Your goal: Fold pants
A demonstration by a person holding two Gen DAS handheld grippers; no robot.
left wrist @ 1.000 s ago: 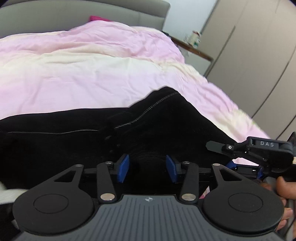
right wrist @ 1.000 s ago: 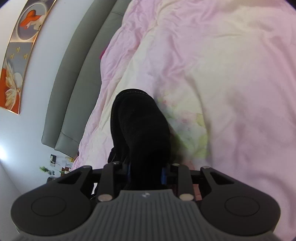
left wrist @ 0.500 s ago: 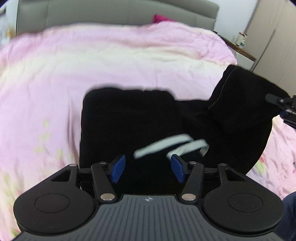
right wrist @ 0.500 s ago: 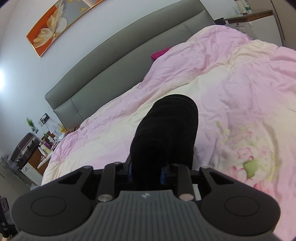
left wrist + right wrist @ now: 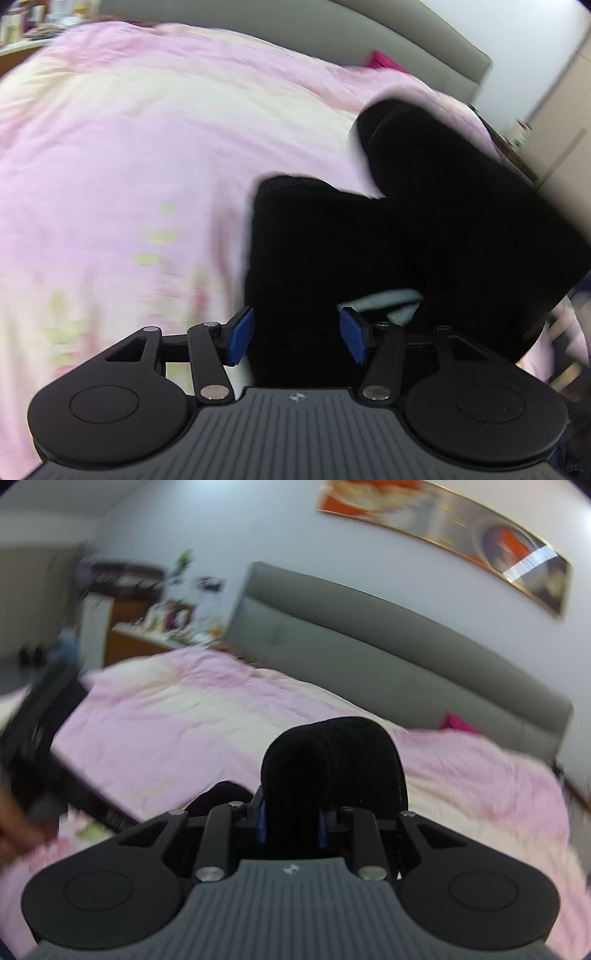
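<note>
the pants (image 5: 332,236) lie on the bed (image 5: 110,147), part flat, part lifted in a thick fold on the side nearer the headboard (image 5: 369,627). right gripper (image 5: 291,823) is clamped on a bunched roll of that black cloth, raised above the bed. left gripper (image 5: 297,334) hangs over the flat part, blue pads (image 5: 240,334) apart, gripping nothing. the fabric looks soft, limp and thick, so it should droop and bunch; best taken at an edge or corner, both layers together.
</note>
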